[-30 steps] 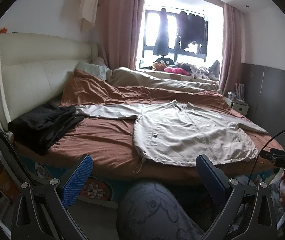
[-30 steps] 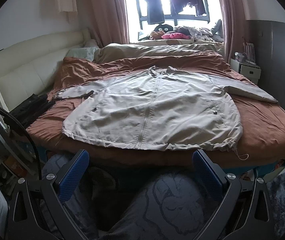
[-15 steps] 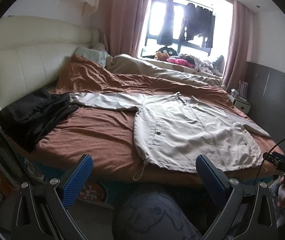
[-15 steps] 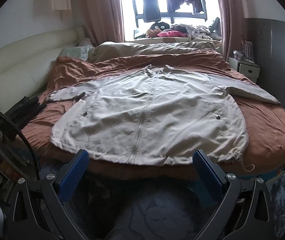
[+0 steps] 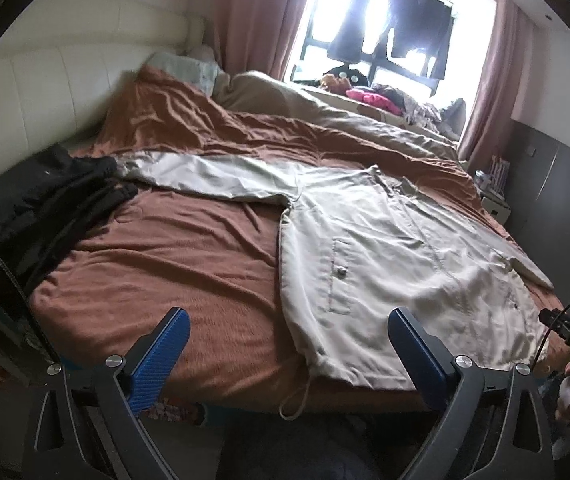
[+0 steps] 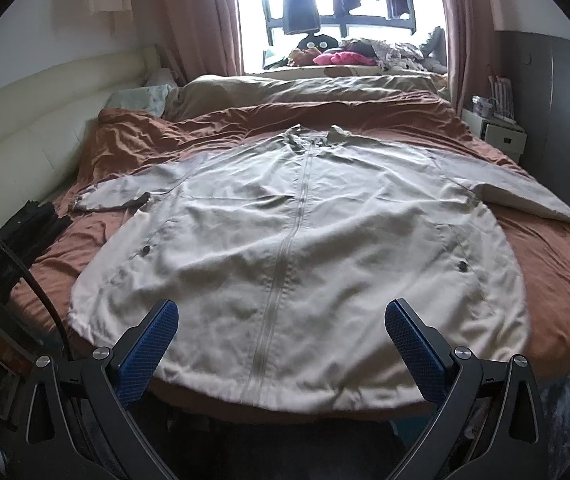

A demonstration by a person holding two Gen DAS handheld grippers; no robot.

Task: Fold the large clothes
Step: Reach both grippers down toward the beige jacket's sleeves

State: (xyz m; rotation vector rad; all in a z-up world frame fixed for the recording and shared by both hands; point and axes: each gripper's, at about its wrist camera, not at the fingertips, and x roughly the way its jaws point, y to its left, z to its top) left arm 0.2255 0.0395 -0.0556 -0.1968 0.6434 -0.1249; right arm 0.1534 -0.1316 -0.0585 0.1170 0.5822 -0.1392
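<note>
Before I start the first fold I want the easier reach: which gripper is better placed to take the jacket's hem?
Right. The right gripper hangs open over the jacket hem beside the zipper. The left gripper is also open but faces mostly bare bedspread, reaching only the left corner.

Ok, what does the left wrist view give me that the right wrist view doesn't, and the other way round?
Only the left wrist view shows the jacket's left sleeve full length, its cuff meeting the black clothes pile, plus the hem drawstring dangling over the bed edge. Only the right wrist view shows the whole front squarely: the centre zip, both pocket snaps, the right sleeve and the white nightstand. Both show the beige jacket spread flat on the brown duvet, with the left gripper and right gripper open, holding nothing.
</note>
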